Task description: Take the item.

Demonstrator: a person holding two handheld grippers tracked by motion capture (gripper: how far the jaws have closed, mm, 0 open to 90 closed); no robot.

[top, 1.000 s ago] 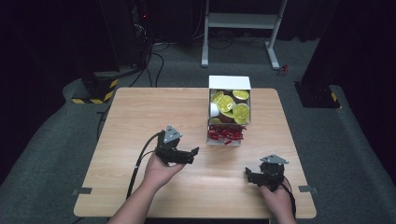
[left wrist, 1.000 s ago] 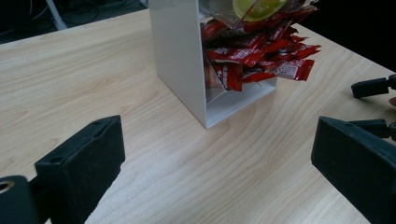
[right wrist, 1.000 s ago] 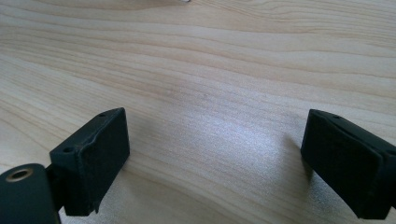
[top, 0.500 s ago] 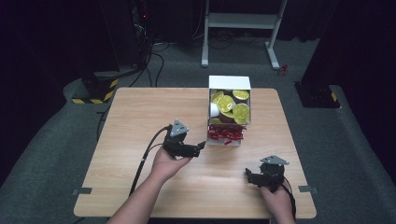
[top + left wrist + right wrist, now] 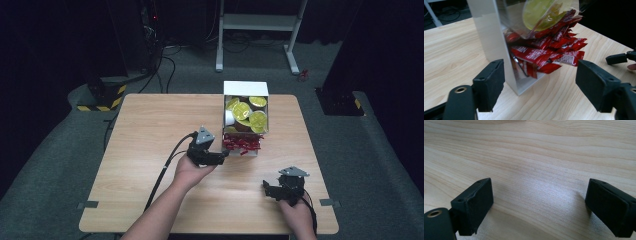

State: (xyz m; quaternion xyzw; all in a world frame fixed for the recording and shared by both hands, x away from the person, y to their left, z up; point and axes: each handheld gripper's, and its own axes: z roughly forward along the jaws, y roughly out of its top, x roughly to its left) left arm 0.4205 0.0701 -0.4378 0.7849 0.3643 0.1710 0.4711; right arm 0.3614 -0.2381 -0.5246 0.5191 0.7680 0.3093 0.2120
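Note:
A white open-fronted box (image 5: 245, 89) stands at the table's far right, filled with yellow-lidded cups (image 5: 248, 112). Red sachets (image 5: 242, 144) spill from its bottom slot. My left gripper (image 5: 223, 157) points right, close to those sachets. In the left gripper view the red sachets (image 5: 541, 53) and the box's white wall (image 5: 490, 37) lie just ahead of the left gripper (image 5: 540, 86). Its jaws have just been closing, the pads touch nothing, and it is open. Near the front right edge my right gripper (image 5: 268, 189) is open, and in its own view the right gripper (image 5: 539, 207) has bare wood between its jaws.
The wooden table (image 5: 150, 130) has free room at its left and middle. The left gripper's black cable (image 5: 160, 175) trails back toward the front edge. A white stand (image 5: 260, 22) and dark floor lie beyond the table. The right gripper's jaw tip (image 5: 620, 58) shows at the far right of the left gripper view.
My left gripper has moved right and slightly forward toward the red sachets, and its jaws have narrowed. The right gripper has stayed put.

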